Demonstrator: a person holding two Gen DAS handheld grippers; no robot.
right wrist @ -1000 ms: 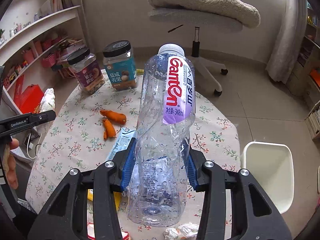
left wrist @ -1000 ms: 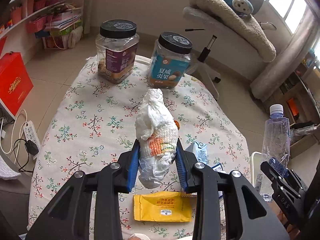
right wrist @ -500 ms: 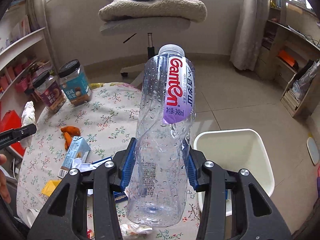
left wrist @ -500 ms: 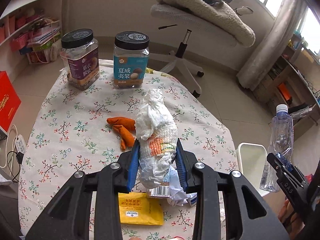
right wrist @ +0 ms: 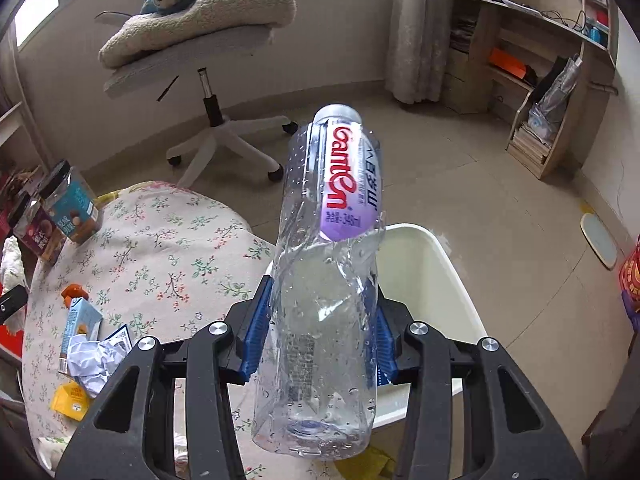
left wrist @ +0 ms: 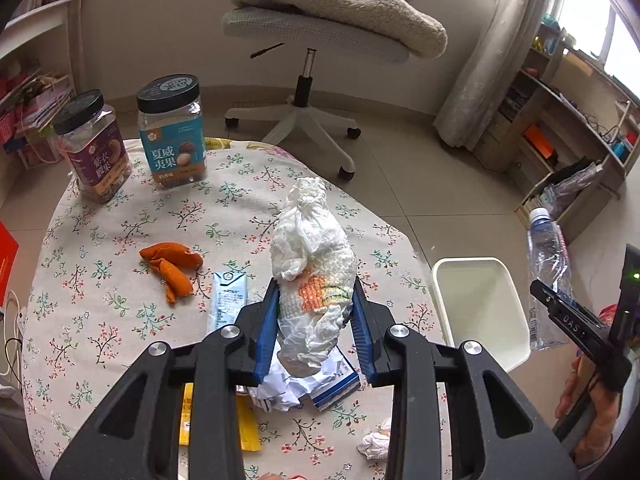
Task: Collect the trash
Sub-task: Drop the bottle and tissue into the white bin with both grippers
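Crinkly white wad in one gripper, clear plastic bottle in the other, both held over the flowery table by the bin.

Left wrist view: the left gripper has its blue pads clamped on both sides of a crumpled tissue wad, long axis running straight away from the camera, narrow end pointing at the office chair. Under it on the floral tablecloth sit a milk carton, orange peels, crumpled paper and a yellow packet; two jars stand at the far edge. White bin is on the floor just off the table's right side.

Right wrist view: the right gripper is squeezed on a dented water bottle, cap end pointing forward and up, leaning a bit right, held right above the bin.
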